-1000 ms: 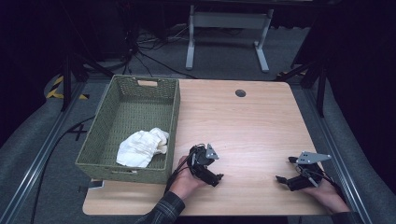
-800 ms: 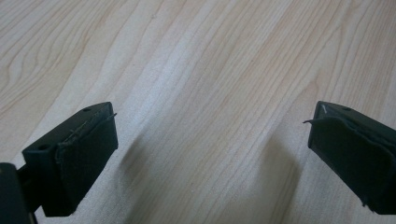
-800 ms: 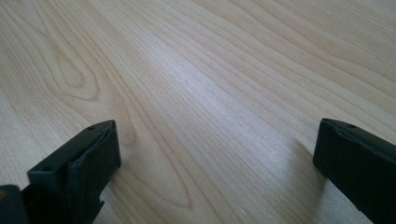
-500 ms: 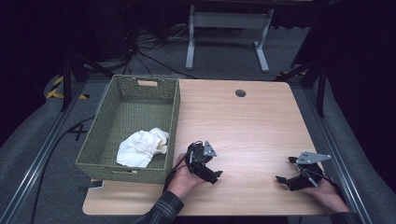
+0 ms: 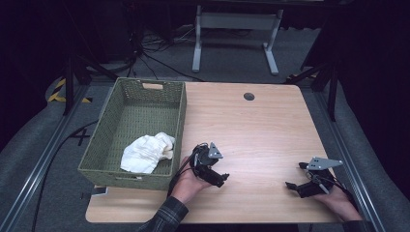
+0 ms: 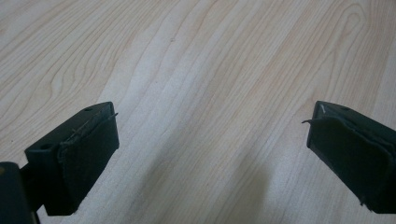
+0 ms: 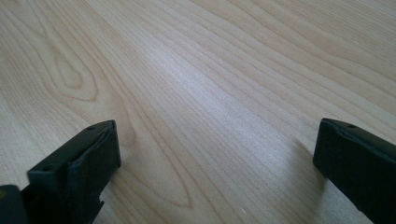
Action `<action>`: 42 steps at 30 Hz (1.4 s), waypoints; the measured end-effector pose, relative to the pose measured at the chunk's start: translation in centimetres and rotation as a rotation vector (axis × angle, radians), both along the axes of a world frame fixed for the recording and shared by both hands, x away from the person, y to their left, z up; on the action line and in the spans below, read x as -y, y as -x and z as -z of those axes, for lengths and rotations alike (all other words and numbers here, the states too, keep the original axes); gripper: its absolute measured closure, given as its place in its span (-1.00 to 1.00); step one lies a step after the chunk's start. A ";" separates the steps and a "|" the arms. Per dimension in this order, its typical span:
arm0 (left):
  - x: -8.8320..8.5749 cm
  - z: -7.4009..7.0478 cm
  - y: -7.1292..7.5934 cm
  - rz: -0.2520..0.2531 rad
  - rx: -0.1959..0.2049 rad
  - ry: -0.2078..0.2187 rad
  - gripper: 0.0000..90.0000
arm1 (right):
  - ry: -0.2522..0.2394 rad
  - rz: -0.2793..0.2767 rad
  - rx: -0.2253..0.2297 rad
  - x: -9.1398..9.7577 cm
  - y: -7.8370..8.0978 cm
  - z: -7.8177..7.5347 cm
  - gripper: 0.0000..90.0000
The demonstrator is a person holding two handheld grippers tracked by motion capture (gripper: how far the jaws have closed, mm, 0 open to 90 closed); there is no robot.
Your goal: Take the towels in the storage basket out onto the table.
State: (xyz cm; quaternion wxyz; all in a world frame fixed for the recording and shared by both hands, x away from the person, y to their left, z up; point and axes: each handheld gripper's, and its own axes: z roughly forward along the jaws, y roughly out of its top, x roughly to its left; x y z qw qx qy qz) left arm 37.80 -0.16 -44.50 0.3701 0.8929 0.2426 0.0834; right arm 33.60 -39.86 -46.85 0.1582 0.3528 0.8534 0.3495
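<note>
In the high view my left gripper [image 5: 220, 178] rests low on the wooden table [image 5: 256, 130] just right of the basket's near corner, held in a hand with a plaid sleeve. My right gripper [image 5: 292, 185] sits near the table's front right edge. Both stand open. In the left gripper view the gripper [image 6: 210, 140] has its jaws wide apart over bare wood, nothing between them. The right gripper view shows the same: gripper [image 7: 215, 149] open above bare wood grain. A white crumpled cloth [image 5: 146, 152] lies inside the green woven basket [image 5: 111, 137].
The basket fills the table's left side, overhanging its left edge. A dark round grommet [image 5: 249, 96] sits near the table's far edge. A white desk frame [image 5: 234, 21] and cables lie on the floor beyond. Dark floor surrounds the table.
</note>
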 end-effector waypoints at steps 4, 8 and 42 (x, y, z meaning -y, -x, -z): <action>0.0 -0.2 0.0 0.005 -0.002 0.003 -0.93 | 0.000 0.000 0.000 0.0 0.0 0.0 -0.98; 0.1 -0.5 0.0 0.005 -0.007 -0.001 -0.92 | 0.000 0.000 0.000 0.0 0.0 0.0 -0.98; 0.1 -2.7 -0.2 0.015 0.001 -0.022 -0.91 | 0.000 0.000 0.000 0.0 0.0 0.0 -0.98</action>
